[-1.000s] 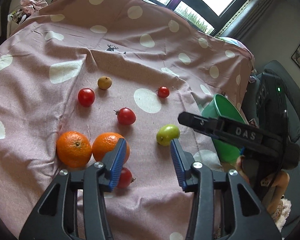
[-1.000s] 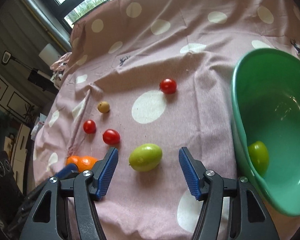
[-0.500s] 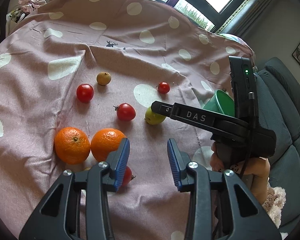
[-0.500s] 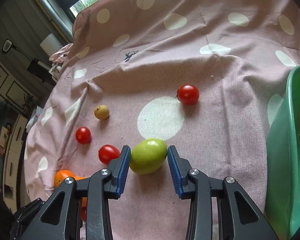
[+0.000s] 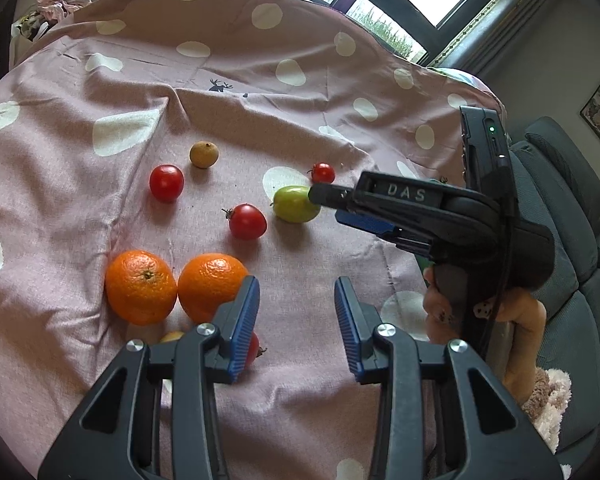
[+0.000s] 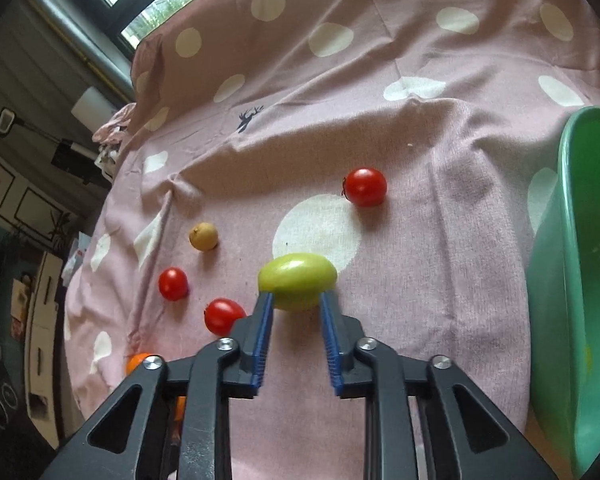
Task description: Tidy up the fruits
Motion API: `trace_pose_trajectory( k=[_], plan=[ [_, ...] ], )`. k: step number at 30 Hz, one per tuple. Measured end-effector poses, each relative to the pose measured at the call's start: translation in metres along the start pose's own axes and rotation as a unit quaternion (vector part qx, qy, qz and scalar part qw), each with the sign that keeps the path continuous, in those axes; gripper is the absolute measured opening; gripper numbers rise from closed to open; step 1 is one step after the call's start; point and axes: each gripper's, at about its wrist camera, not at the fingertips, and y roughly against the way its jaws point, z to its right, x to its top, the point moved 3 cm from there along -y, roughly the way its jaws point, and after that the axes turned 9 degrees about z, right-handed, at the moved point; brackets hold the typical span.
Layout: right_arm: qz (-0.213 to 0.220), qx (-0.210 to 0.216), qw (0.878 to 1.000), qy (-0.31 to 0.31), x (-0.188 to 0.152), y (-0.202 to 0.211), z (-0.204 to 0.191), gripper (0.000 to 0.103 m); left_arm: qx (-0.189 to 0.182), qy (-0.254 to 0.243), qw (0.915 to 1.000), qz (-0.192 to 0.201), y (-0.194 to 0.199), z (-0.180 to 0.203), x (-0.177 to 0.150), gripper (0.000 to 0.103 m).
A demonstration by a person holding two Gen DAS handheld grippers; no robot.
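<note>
A green fruit lies on the pink spotted cloth, and the blue pads of my right gripper press on both its sides. In the left wrist view the same green fruit sits at the tip of the right gripper. My left gripper is open over bare cloth with nothing between its fingers. Beside it lie two oranges. A red tomato lies close to the green fruit. Another tomato is half hidden behind the left finger.
A green bowl stands at the right edge of the cloth. Two more tomatoes and a small brown fruit lie farther out. A hand holds the right gripper, with a grey sofa behind.
The right gripper slid forward around the green fruit and its jaws closed onto it. The fruit shifted a little farther from the left gripper, which stayed in place.
</note>
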Motion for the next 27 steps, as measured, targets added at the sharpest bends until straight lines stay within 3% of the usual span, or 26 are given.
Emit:
trace_pose_trajectory(
  k=[1,3,6,8,9,14,16,17,27],
  plan=[
    [0.012,-0.005,1.000,-0.009,0.004,0.000,0.002,0.049,0.000,0.001,1.0000,0.001,0.000,-0.001,0.001,0.038],
    [0.024,-0.028,0.999,-0.013,0.005,0.001,0.006,0.050,0.003,0.003,1.0000,0.000,0.000,-0.002,0.001,0.038],
    [0.020,-0.029,0.999,-0.008,-0.006,0.000,0.009,0.051,0.010,0.004,0.9999,0.003,0.000,-0.004,0.003,0.040],
    [0.014,-0.062,0.998,0.003,-0.016,-0.003,0.012,0.063,0.018,0.013,0.9997,0.011,0.004,-0.007,0.006,0.040],
    [0.021,-0.074,0.997,0.019,-0.019,-0.003,0.010,0.063,0.022,0.016,0.9995,0.015,0.006,-0.009,0.007,0.041],
    [0.017,-0.152,0.981,0.116,-0.037,-0.011,-0.008,0.094,0.038,0.030,0.9985,0.026,0.013,-0.019,0.011,0.045],
    [0.022,-0.183,0.972,0.148,-0.044,-0.015,-0.015,0.096,0.044,0.033,0.9981,0.029,0.014,-0.023,0.012,0.045],
    [0.023,-0.189,0.970,0.150,-0.044,-0.014,-0.017,0.103,0.044,0.036,0.9980,0.028,0.014,-0.024,0.012,0.045],
    [0.011,-0.178,0.975,0.133,-0.046,-0.015,-0.015,0.103,0.059,0.038,0.9974,0.018,0.009,-0.029,0.010,0.046]
  ],
)
